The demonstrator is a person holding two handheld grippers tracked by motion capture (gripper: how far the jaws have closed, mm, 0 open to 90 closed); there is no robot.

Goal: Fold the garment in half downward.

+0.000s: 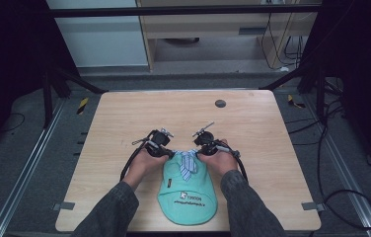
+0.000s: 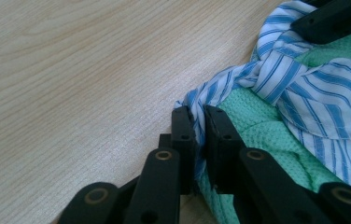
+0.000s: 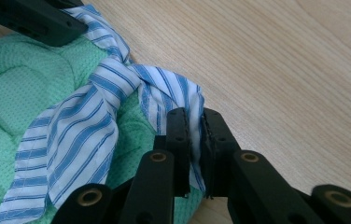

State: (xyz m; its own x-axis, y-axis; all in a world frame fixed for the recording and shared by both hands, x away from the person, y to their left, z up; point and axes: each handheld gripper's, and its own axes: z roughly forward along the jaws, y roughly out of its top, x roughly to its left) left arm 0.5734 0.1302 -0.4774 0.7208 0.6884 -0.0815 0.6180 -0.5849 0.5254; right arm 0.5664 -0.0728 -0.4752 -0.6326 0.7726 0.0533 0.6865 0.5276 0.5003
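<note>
Near front of worktop (image 1: 252, 123): green garment (image 1: 187, 195) lying flat, striped collar (image 1: 187, 165) at far end. Left gripper (image 1: 167, 153) and right gripper (image 1: 199, 152) jaws pinched on opposite collar corners, probably to lift or spread evenly

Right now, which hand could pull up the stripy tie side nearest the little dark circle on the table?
Probably right. The right gripper pinches the blue-and-white striped cloth collar on the side toward the round dark table mark; the left gripper holds the opposite corner.
</note>
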